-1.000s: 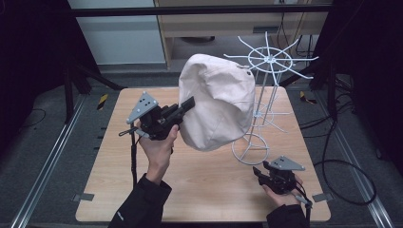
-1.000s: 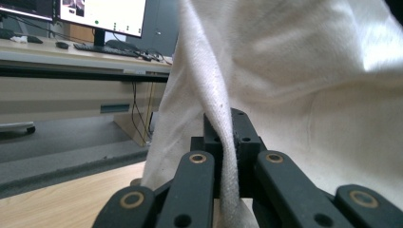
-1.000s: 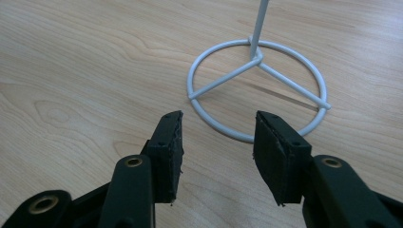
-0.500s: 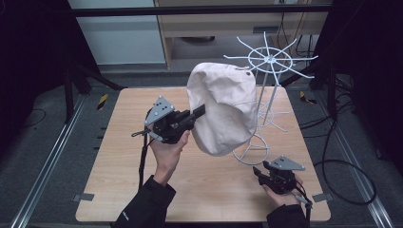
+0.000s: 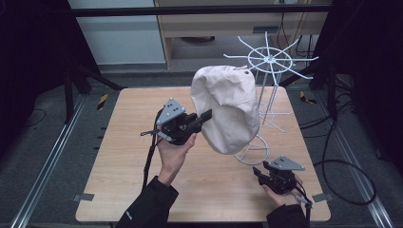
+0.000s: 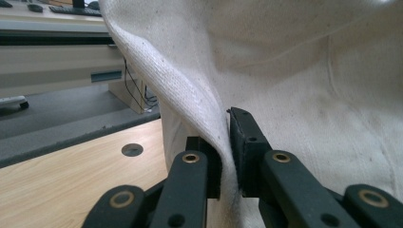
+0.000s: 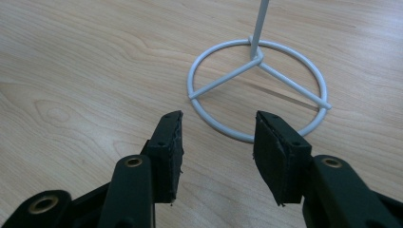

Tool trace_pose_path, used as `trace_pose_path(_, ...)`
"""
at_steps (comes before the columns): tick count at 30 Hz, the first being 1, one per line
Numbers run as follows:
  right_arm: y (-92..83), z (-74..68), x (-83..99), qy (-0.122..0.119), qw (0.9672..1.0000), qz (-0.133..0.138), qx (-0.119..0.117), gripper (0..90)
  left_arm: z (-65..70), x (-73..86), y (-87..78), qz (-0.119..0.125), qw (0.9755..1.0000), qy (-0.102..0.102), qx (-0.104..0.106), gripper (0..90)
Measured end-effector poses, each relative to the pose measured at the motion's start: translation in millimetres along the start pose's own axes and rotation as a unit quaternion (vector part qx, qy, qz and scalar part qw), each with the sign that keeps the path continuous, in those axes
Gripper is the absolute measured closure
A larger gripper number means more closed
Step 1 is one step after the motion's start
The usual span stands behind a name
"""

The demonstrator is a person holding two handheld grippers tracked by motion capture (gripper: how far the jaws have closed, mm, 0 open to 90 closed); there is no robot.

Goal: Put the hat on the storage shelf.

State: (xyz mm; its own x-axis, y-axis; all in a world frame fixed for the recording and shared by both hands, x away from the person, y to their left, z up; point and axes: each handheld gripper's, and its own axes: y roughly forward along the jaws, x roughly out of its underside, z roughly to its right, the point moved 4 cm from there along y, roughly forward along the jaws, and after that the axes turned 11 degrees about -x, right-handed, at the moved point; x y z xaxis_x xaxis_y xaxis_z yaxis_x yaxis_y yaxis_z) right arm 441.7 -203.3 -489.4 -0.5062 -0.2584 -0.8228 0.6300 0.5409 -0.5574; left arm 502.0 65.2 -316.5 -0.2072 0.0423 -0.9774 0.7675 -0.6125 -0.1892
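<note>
Nearest the person, the right gripper (image 5: 266, 174) rests low over the wooden table (image 5: 119, 156) at its near right corner, its jaws standing well apart with nothing between them. Just ahead of its fingertips (image 7: 172, 137) lies the white ring base (image 7: 256, 88) of the wire rack (image 5: 271, 61), whose thin pole rises from the ring's hub.

Farther in and to the left, the left gripper (image 5: 207, 116) is held up above the table, pointing toward the rack. Its jaws have just been opening a little, yet the folded edge of the cream cloth hat (image 5: 228, 107) is between them, and in the left gripper view the pads (image 6: 244, 142) sit against the fabric on both sides (only a narrow gap, filled by the cloth), so the hem is pinched.

Beyond the fingertips the hat billows upward and away, hanging in the air in front of the rack's pole, its crown reaching up near the spoked wheel at the rack's top. Whether the hat touches the spokes cannot be told.
</note>
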Motion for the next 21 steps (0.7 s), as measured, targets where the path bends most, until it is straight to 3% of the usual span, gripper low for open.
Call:
trace_pose_path(9,0.2,0.7,0.1,-0.003,1.0,0.0,0.002,53.1,1.3,6.2,4.9,-0.016,0.9998,0.009,-0.001,76.2)
trace_pose_path(21,0.6,0.5,0.2,-0.004,1.0,-0.001,0.002,53.0,-2.4,5.9,-3.6,-0.008,0.9998,0.015,-0.004,54.9)
